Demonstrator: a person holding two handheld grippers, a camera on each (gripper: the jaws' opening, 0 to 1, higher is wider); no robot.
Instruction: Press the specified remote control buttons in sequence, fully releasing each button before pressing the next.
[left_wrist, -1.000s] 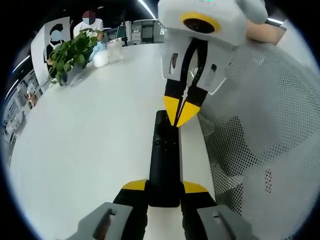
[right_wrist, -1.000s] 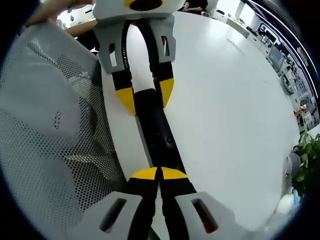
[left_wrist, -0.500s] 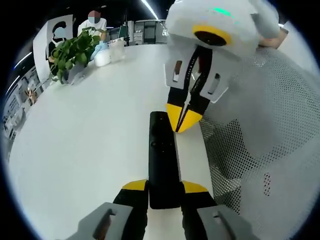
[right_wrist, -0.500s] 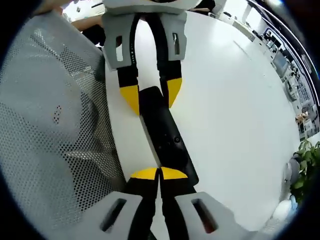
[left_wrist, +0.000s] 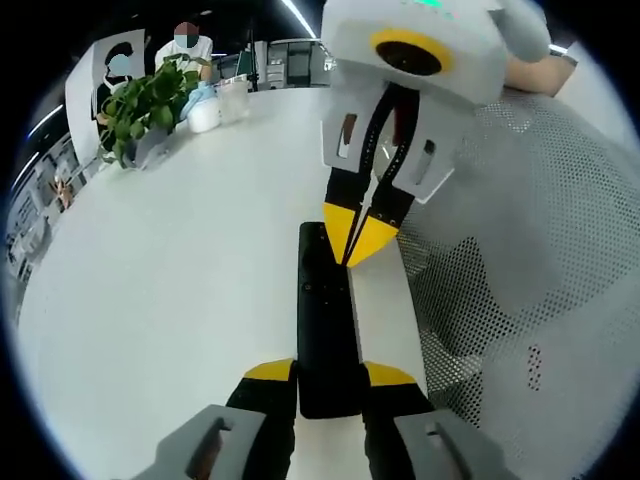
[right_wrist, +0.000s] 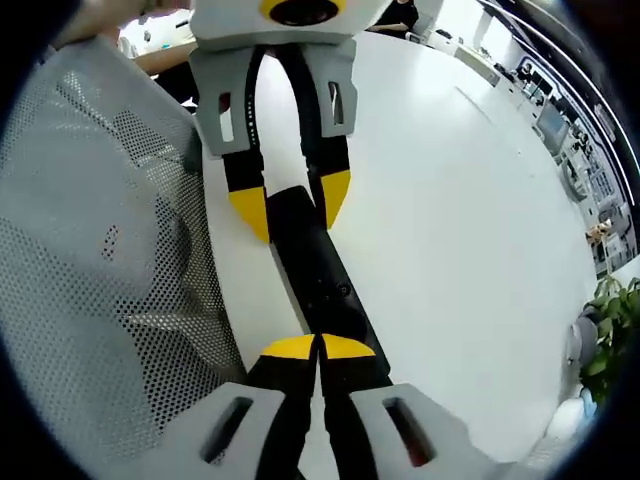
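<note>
Remote (left_wrist: 326, 330) is a slim black bar, matte, with a few small buttons around mid-length; it lies flat on the white desk (left_wrist: 170, 300), close to the desk edge beside a grey perforated mesh surface (left_wrist: 540, 260). In the left gripper view its long axis runs 6 to 12 o'clock, near end at 6 between the left tool (left_wrist: 328, 375) jaws, far end pointing to 12. Left tool is clamped on that near end, yellow tips on either side of the body. Right tool (left_wrist: 358, 232) comes in from 12–1 o'clock, angled down, its yellow tips pressed together into one point sitting at the far end of the remote, on its right edge; can't tell if it actually presses a button. In the right gripper view the same remote (right_wrist: 312, 270) runs from 6 up to about 11 o'clock; right tool (right_wrist: 318, 348) tips are together at the bottom, over the near end, and the left tool (right_wrist: 290, 205) hangs in from 12, jaws straddling the far end. A potted plant (left_wrist: 145, 105) and a white cup (left_wrist: 203, 117) sit well apart at 10–11 o'clock in the left gripper view.
</note>
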